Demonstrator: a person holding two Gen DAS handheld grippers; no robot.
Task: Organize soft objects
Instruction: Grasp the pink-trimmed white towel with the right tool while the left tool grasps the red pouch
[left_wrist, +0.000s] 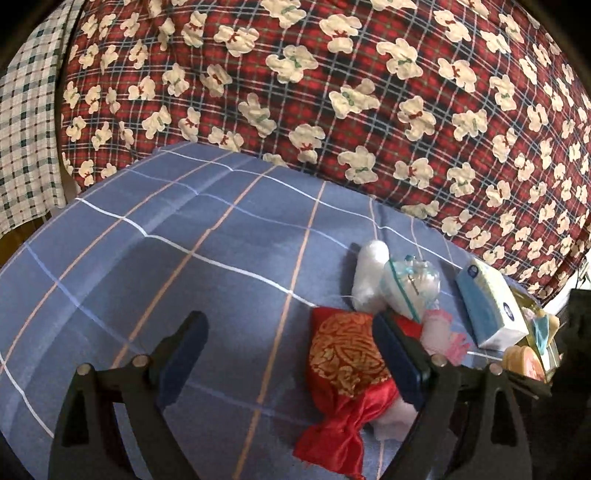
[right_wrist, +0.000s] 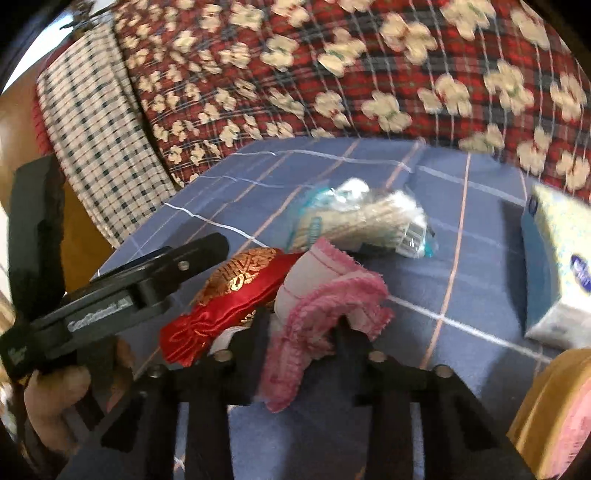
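My right gripper (right_wrist: 301, 325) is clamped on a white cloth with a frilly pink edge (right_wrist: 325, 299); its folds bulge up between my two fingers and a flap hangs down toward me. No earlier view is given, so I speak only of the grip as it stands. The cloth lies on the blue checked bedsheet (right_wrist: 461, 258), near me and about centre in the right wrist view.

Touching its left side is a red satin drawstring pouch with gold brocade (right_wrist: 236, 291), its gathered neck pointing toward me; what it holds I cannot tell. Just beyond the cloth lies a clear plastic zip bag (right_wrist: 362, 218) with a pale bundle inside, blurred, so I cannot say what it is. To the right stands a pale blue and white soft pack of tissues (right_wrist: 557, 266), apart from the cloth.

My left gripper (left_wrist: 291, 354) hangs over the sheet with its jaws wide apart and nothing between the pads; the right finger overlaps the red pouch in its view. In that view a white fluffy thing (left_wrist: 369, 273) lies behind the zip bag.

Far behind everything rises a red plaid quilt printed with cream bears (left_wrist: 332, 92), and to its left a white and green checked cloth (left_wrist: 26, 129).
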